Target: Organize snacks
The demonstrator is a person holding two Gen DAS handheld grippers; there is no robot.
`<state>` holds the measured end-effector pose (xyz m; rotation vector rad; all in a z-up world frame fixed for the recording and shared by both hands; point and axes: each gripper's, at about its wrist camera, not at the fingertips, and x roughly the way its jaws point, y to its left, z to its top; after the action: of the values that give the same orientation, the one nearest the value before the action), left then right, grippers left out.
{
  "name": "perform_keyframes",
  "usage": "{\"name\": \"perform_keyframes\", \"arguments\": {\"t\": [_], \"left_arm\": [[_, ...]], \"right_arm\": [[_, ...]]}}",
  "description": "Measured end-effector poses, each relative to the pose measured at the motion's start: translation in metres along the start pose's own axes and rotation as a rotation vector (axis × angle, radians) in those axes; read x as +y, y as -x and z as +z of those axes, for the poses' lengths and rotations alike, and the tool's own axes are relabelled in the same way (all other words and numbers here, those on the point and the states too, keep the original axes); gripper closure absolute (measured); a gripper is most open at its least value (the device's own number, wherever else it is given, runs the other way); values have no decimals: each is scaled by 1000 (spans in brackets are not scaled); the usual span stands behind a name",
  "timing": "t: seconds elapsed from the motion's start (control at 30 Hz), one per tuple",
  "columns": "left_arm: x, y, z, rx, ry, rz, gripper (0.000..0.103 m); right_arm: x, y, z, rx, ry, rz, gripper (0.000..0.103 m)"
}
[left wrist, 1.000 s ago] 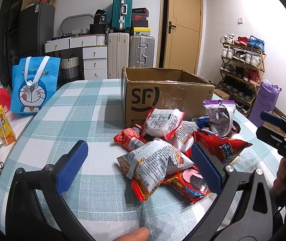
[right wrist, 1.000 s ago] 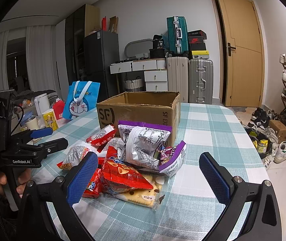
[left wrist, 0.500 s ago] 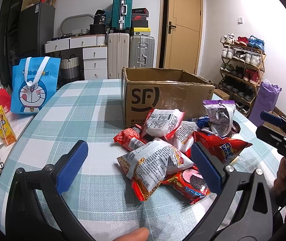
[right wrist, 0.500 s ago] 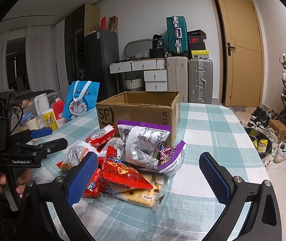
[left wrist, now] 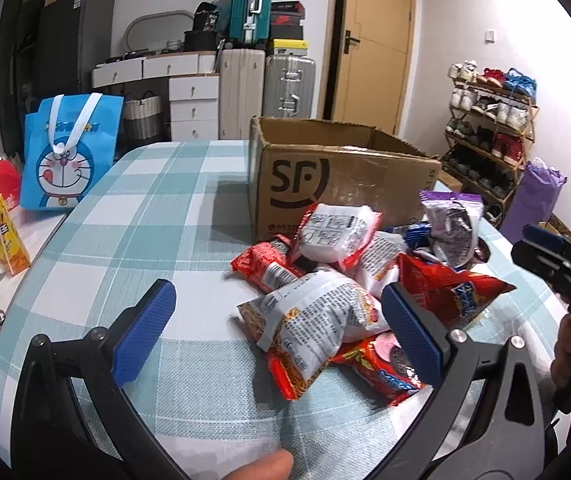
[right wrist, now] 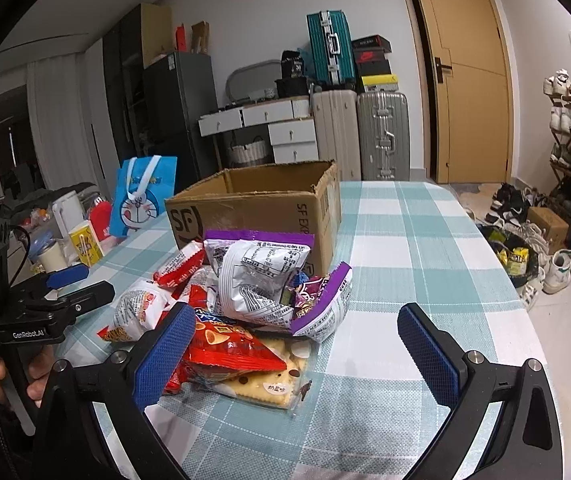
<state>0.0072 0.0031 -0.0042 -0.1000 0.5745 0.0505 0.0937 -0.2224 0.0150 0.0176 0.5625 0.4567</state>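
Observation:
A pile of snack packets (left wrist: 349, 280) lies on the checked tablecloth in front of an open cardboard SF box (left wrist: 341, 176). It also shows in the right wrist view (right wrist: 245, 292), before the box (right wrist: 261, 204). My left gripper (left wrist: 281, 328) is open, just short of a white and red packet (left wrist: 317, 320). My right gripper (right wrist: 297, 352) is open, its left finger beside a red chip bag (right wrist: 225, 348) and a cracker pack (right wrist: 269, 384). Each gripper shows in the other's view, the right one (left wrist: 557, 256) and the left one (right wrist: 69, 284).
A blue Doraemon bag (left wrist: 65, 152) stands at the table's far left, with a yellow carton (left wrist: 3, 236) near it. Suitcases (left wrist: 269, 76) and drawers line the back wall. A shoe rack (left wrist: 489, 120) stands right of the table.

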Motion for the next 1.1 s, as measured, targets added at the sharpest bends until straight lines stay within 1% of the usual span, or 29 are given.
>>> {"name": "perform_keyframes", "arguments": {"t": [0.07, 0.17, 0.3, 0.37, 0.47, 0.57, 0.6, 0.7, 0.77, 0.8, 0.93, 1.0, 1.03, 1.1], "left_arm": [[1, -4, 1, 9, 1, 9, 1], [3, -6, 3, 14, 9, -6, 1], [2, -6, 5, 1, -4, -7, 1], [1, -5, 6, -3, -7, -21, 1], [-1, -8, 7, 14, -10, -34, 1], [-5, -12, 9, 31, -40, -28, 1], [-6, -13, 9, 31, -45, -37, 1], [-5, -18, 12, 33, -40, -58, 1], [-3, -23, 14, 56, -27, -85, 1], [-2, -24, 14, 65, -20, -88, 1], [-1, -37, 13, 114, -8, -104, 1], [-2, -43, 12, 137, -8, -109, 1], [-2, -46, 11, 143, -9, -113, 1], [-4, -49, 10, 155, -6, -128, 1]], "right_arm": [[1, -4, 5, 13, -2, -11, 0], [3, -13, 10, 50, -8, 15, 0], [12, -24, 17, 75, 17, 39, 0], [16, -28, 19, 79, 25, 53, 0], [19, -37, 22, 96, 26, 79, 1], [21, -47, 27, 117, 18, 115, 9], [21, -52, 28, 130, 15, 123, 11], [21, -62, 30, 147, 9, 113, 12], [19, -68, 32, 155, -5, 117, 12], [18, -69, 32, 157, -11, 124, 15], [19, -79, 33, 179, -9, 146, 19], [20, -82, 31, 190, -16, 157, 26], [20, -83, 30, 190, -16, 155, 28], [20, -83, 29, 187, -20, 157, 42]]}}
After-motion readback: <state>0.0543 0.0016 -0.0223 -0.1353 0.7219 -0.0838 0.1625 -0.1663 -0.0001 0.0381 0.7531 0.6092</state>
